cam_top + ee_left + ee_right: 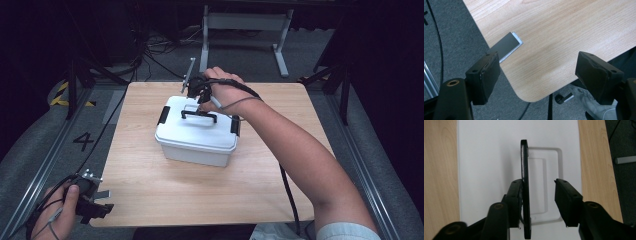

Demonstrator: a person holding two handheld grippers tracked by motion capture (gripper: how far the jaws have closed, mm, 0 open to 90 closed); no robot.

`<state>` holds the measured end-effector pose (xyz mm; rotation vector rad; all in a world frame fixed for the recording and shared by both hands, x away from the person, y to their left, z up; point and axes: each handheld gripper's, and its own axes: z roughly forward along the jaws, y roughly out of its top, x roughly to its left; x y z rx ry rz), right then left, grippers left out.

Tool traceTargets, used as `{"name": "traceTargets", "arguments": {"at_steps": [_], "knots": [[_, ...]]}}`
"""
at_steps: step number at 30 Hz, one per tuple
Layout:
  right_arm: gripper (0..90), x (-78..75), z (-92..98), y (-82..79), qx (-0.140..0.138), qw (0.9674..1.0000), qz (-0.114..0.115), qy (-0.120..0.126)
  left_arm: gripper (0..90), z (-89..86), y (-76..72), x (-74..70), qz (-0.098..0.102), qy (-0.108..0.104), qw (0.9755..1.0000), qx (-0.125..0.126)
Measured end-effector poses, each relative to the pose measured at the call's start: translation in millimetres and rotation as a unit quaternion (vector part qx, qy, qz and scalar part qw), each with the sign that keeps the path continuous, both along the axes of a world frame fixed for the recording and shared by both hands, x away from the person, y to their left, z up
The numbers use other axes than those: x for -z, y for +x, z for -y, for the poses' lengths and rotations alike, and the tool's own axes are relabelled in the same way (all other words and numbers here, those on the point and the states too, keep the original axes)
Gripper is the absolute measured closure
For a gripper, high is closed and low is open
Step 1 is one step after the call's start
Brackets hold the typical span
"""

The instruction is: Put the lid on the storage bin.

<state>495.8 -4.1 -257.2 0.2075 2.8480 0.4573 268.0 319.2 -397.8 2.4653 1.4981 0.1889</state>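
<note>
Now right gripper straddles raised black handle, unclamped

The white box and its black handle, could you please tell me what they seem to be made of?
White box: probably moulded plastic, smooth with a slight sheen, rounded corners and a recessed lid. Black handle: likely hard plastic, matte, thin and flat-edged. Table: light wood-grain surface, possibly laminate.

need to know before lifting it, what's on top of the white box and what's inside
On the white box sits its closed lid with a raised black handle, standing between the open right gripper jaws. Black latches clip the ends. The contents are hidden.
</note>
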Motion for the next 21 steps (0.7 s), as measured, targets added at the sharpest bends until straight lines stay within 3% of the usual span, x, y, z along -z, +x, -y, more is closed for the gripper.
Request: {"name": "traceTargets", "arguments": {"at_steps": [5, 17, 21], "knots": [[49.4, -13.1, 16.9, -8.7, 0.008, 0.9993, 0.003, 0.036, 20.6, 3.8, 3.9, -0.3, 0.001, 0.000, 1.0000, 0.005], [44.1, -29.6, 52.3, -20.0, 0.035, 0.9970, 0.007, 0.069, 18.9, 11.5, 12.4, 1.9, 0.001, 0.002, 0.9999, 0.011], [41.5, -30.3, 65.8, -24.7, 0.063, 0.9945, 0.000, 0.083, 18.9, 11.8, 14.9, 2.0, 0.001, 0.004, 0.9999, 0.015]]}}
